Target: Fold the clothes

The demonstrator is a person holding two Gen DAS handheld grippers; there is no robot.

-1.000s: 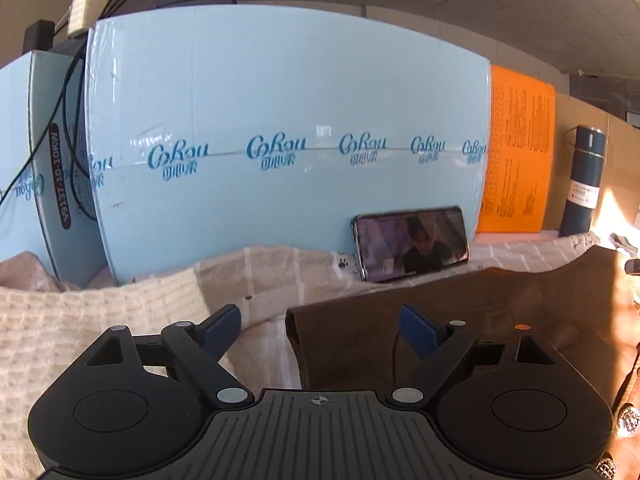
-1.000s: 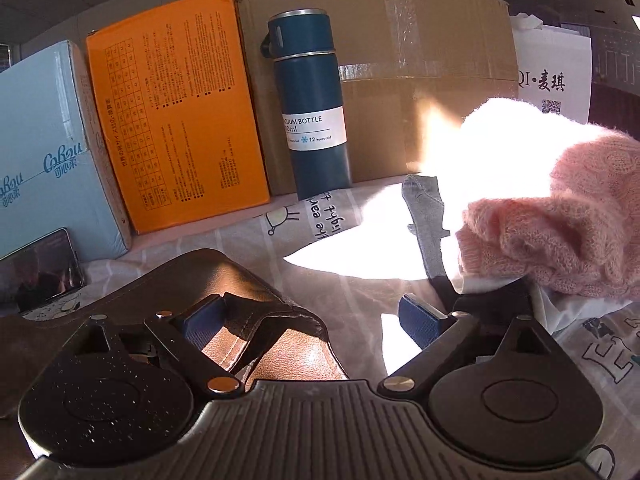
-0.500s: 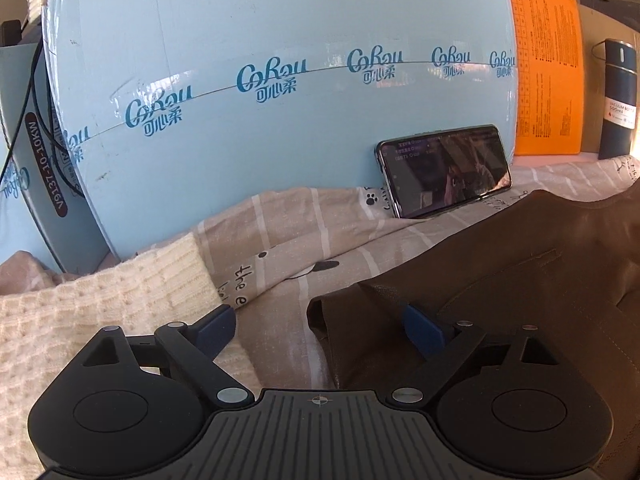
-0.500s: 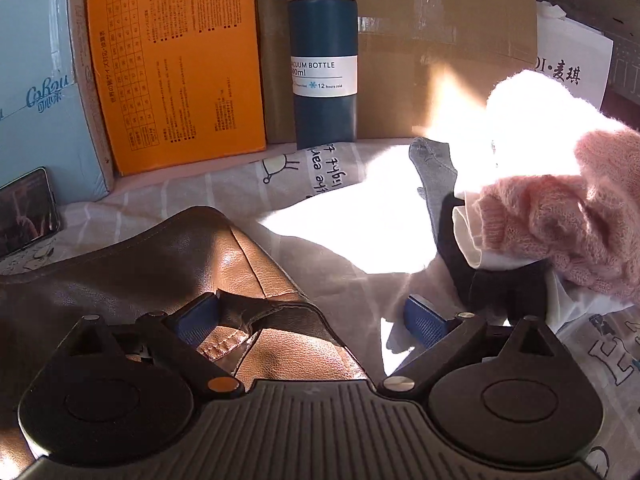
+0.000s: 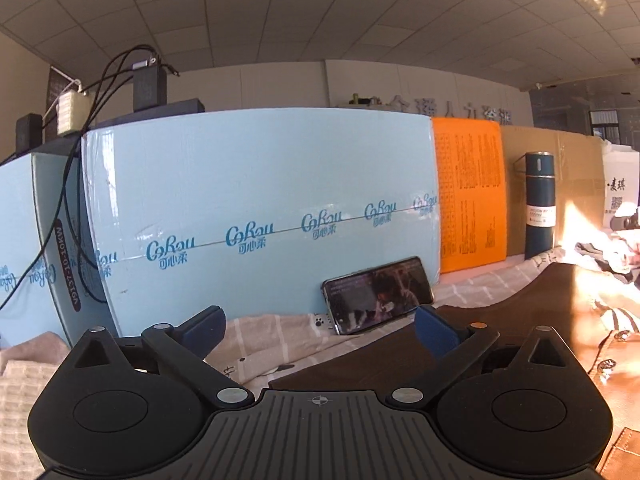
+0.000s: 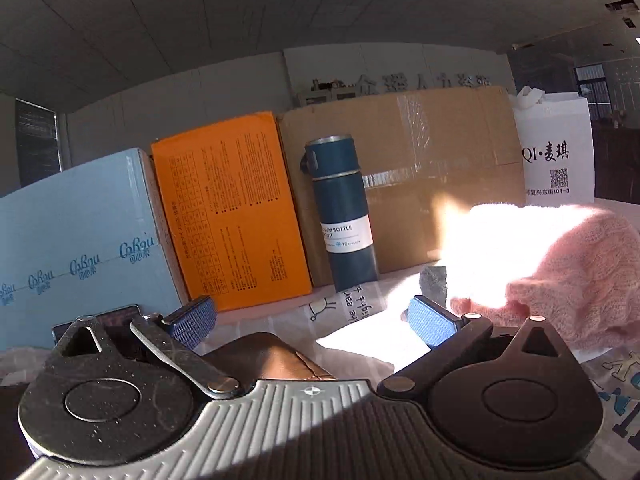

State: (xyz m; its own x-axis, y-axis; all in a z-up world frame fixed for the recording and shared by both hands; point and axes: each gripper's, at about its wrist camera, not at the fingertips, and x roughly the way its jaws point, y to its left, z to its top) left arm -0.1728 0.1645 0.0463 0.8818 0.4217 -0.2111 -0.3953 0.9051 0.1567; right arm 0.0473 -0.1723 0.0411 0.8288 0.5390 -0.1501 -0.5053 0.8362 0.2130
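Left wrist view is showing the left hand-held gripper (image 5: 318, 330) hovering with its fingers spread wide and nothing between them, angled up toward the pale blue box (image 5: 260, 216). The brown leather garment (image 5: 500, 340) is lying flat on the checked cloth (image 5: 276, 340) just in front of that box, stretching away to its right, and a phone (image 5: 378, 295) is leaning against the box's lower face. A cream knit (image 5: 16, 396) is sitting to the left of the box.

The right hand-held gripper (image 6: 312, 322) is likewise gaping and empty, hanging over the garment's end farthest from the box. A pink sweater (image 6: 576, 272) is heaped further right, beyond the blue bottle (image 6: 346, 216). Both tools are probably standing parted at opposite ends so each can take an edge; whether folds are already made, I cannot tell.
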